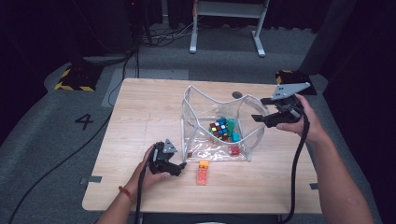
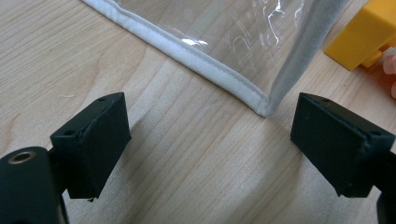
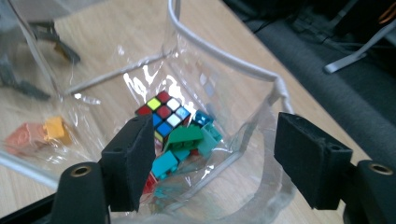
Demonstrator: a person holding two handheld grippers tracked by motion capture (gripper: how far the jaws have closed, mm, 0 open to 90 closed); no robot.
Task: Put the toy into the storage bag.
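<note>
Just right of the open, empty left gripper (image 1: 180, 166) lies the orange block (image 1: 203, 172), long axis pointing away; the right gripper (image 1: 264, 109) is farther, also open.

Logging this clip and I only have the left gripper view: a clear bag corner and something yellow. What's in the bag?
Observer: A puzzle cube with green and teal bricks, plus a red piece.
Operator: Is the yellow thing inside too?
Observer: No, that yellow-and-orange brick lies on the table, outside the clear bag.
Operator: Where's the other gripper?
Observer: The right gripper is open at the bag's far right rim.
</note>
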